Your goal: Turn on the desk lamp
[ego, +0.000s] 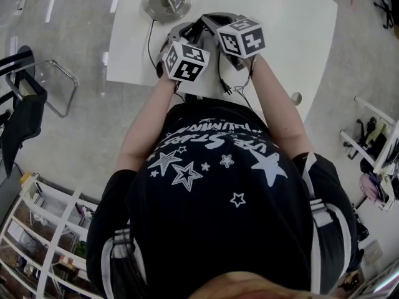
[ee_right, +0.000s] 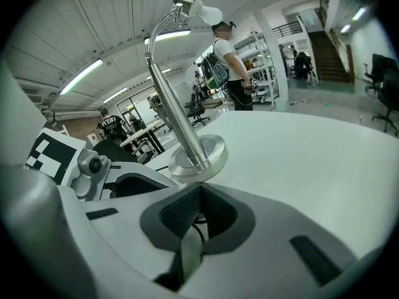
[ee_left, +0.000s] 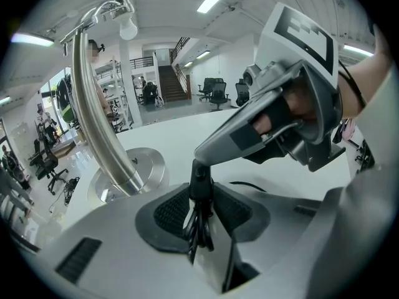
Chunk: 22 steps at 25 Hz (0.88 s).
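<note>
The desk lamp [ego: 165, 0] stands on its round metal base at the far edge of the white table [ego: 293, 30]. Its curved chrome stem [ee_left: 93, 117] and white bulb [ee_right: 209, 14] show in both gripper views. A black cord [ego: 149, 42] runs from the base toward me. My left gripper [ego: 185, 35] [ee_left: 201, 195] is shut on a bundle of that cord [ee_left: 198, 220]. My right gripper [ego: 215, 22] [ee_right: 198, 195] reaches in tip to tip with it. Its jaws are shut on a black block of the cord [ee_left: 198, 179], and a strand [ee_right: 198, 220] shows behind its pads.
A black chair [ego: 25, 98] stands left of the table, white shelves [ego: 50, 229] behind me at the left, a rack [ego: 374, 142] at the right. A small round knob [ego: 296, 97] sits by the table's near right edge. A person [ee_right: 230, 61] stands beyond the table.
</note>
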### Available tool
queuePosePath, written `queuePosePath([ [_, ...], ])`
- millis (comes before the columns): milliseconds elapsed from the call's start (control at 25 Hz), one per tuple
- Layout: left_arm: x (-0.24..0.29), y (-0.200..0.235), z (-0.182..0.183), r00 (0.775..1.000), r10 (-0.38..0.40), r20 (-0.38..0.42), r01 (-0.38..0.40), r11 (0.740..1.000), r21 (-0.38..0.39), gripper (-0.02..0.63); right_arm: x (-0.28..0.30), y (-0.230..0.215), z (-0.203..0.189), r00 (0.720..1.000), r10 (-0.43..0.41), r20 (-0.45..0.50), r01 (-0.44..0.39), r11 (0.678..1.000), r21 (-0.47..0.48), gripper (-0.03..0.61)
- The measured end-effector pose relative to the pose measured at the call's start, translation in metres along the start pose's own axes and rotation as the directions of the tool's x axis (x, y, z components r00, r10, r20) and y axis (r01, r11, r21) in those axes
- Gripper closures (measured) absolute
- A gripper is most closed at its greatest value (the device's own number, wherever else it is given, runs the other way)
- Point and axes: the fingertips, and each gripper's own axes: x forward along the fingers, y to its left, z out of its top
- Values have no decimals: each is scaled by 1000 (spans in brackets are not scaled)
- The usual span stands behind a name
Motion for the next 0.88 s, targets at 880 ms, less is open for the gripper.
queuePosePath([
  [880,-118,33,66,881,224,417,-261,965,31,486,-46,41,1,996,-30,84,33,999,-28,574],
])
